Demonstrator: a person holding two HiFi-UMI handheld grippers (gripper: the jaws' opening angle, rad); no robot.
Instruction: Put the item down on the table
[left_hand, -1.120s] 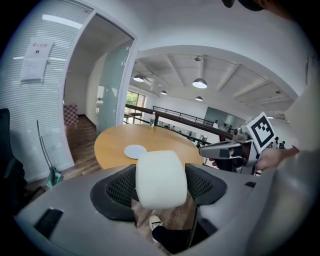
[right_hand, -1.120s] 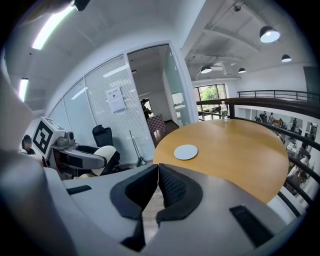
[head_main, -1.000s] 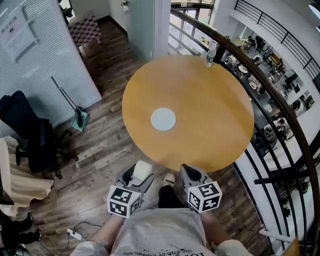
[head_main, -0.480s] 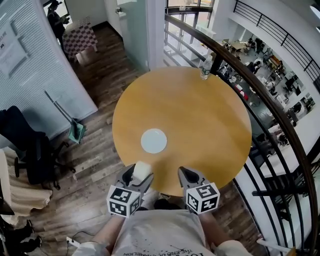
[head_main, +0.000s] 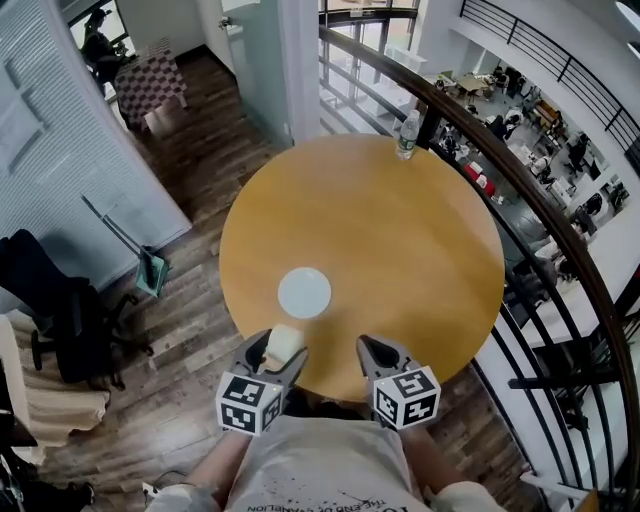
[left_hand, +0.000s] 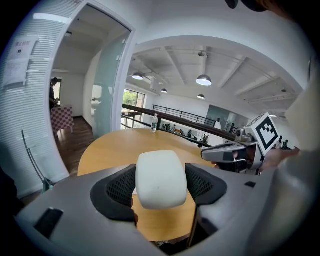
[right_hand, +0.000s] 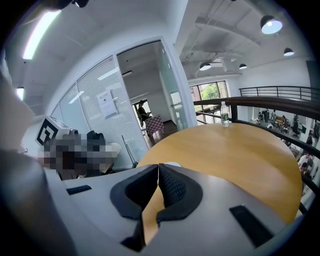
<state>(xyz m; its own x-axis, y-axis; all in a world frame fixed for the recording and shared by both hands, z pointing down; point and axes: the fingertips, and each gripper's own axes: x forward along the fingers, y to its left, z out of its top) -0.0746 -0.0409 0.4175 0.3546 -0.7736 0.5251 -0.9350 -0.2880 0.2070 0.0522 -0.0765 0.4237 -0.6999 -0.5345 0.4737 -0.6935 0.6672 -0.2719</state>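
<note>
Risk of loss over the rim: the left gripper (head_main: 276, 352) clamps the white rounded item (left_hand: 161, 179) at the 6 o'clock edge of the round wooden table (head_main: 400, 230), so a release this near the edge may drop it to the plank floor (head_main: 200, 305); the right gripper (right_hand: 158, 170), jaws pressed together on nothing, hangs beside it. The smooth top carries only a pale disc (head_main: 304, 293) just beyond the item and a water bottle (head_main: 406, 135) at 12 o'clock, by a curved railing (head_main: 520, 172) over an atrium.
</note>
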